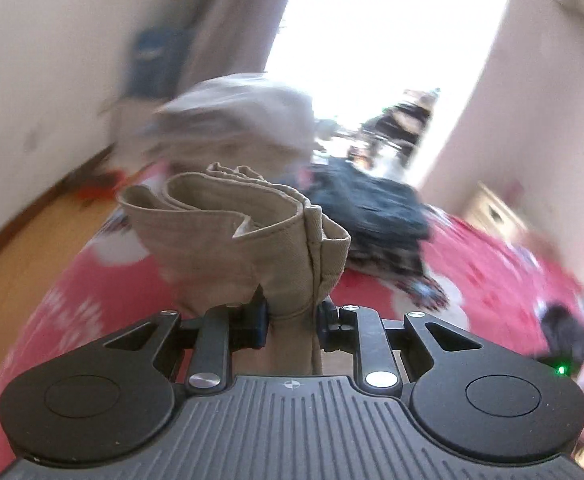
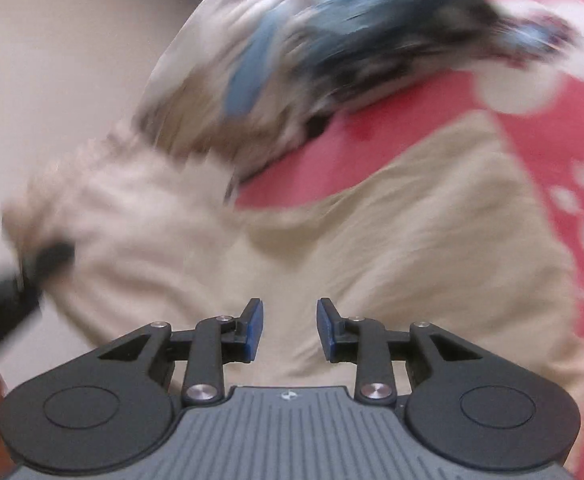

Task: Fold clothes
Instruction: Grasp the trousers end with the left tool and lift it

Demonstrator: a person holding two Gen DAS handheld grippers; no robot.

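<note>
In the left wrist view, a bunched edge of the beige trousers (image 1: pixel 252 236) is being clamped by the left gripper (image 1: pixel 292 316); the cloth is being squeezed between the two dark pads and is filling the narrow gap. The fabric is a sturdy woven twill with a stitched seam, and its thick hemmed band is being curled into a loose S-shaped roll above the jaws. The gripped part is being held up off the red bedspread (image 1: pixel 492 264), a soft cover printed with white shapes. A dark, crumpled heap of clothes (image 1: pixel 372 208) is lying on the bedspread behind the trousers, and a pale grey bundle (image 1: pixel 236 112) is being shown beyond it, too blurred for its make to be told. A strip of smooth wooden floor (image 1: pixel 32 232) is being seen at the left, under a plain pale wall, and harsh light is being let in between curtains.

In the right wrist view, the right gripper (image 2: pixel 290 328) is being held released: its blue-faced pads are standing apart with nothing between them, above the beige trousers (image 2: pixel 412 240). Here the trousers are being spread wide and softly creased over the red bedspread (image 2: pixel 552 92). Their far left part is being lifted toward the left gripper (image 2: pixel 48 260), seen as a dark blur. The dark heap of clothes (image 2: pixel 372 28) is being smeared by motion at the top.
</note>
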